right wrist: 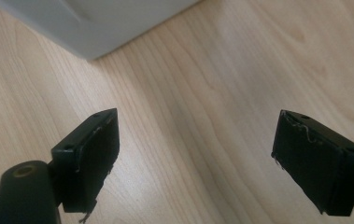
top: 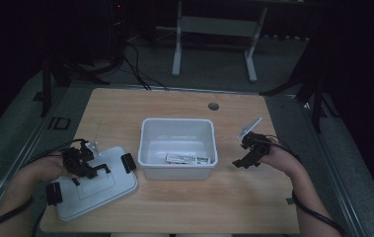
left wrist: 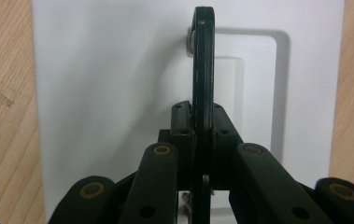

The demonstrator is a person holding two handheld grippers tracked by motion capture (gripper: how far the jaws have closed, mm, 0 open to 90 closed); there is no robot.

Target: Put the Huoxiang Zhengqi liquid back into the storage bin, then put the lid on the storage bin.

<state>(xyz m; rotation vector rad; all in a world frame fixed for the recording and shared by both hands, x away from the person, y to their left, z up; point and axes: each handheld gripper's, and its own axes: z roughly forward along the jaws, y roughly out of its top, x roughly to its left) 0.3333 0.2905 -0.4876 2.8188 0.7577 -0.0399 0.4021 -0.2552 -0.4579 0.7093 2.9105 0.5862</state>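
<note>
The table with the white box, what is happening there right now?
A person works at a wooden table with a gripper in each hand. The left gripper is shut on the black handle of a grey lid that lies flat on the table, left of the open white box. A small flat package lies inside the box. The right gripper is open and holds nothing, over bare wood to the right of the box.

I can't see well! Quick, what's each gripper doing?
Left gripper: shut on the lid handle.
Right gripper: open, holding nothing, over the table.
</note>
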